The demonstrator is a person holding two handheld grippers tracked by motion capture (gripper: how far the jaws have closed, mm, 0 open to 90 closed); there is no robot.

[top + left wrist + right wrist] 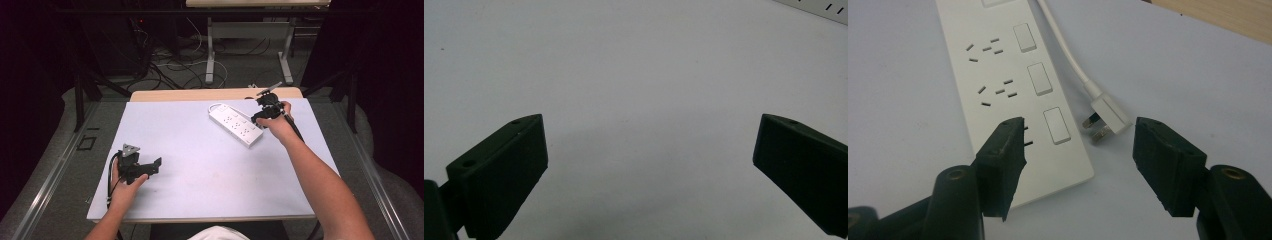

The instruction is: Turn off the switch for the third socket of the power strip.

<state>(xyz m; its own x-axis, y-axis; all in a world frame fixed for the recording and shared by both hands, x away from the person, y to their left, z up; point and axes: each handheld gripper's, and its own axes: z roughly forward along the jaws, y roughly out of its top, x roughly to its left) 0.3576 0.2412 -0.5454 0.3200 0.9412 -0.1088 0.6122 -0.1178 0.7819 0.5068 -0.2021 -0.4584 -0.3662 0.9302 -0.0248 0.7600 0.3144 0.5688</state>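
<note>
We see a white power strip (235, 125) lying flat on the pale table sheet, right of centre in the upper half of the high view, set on a diagonal from upper left to lower right; in the right gripper view it runs from the top edge down to the lower centre, its near end squared off; its face carries groups of small dark socket slots beside a row of white rectangular rocker switches (1039, 79); a white cable (1066, 46) leaves the far end and trails down along its right side, apart from the casing; the cable ends in a white plug (1107, 116), lying on its side just beside the strip's near end, its metal prongs pointing towards the lower left.
</note>
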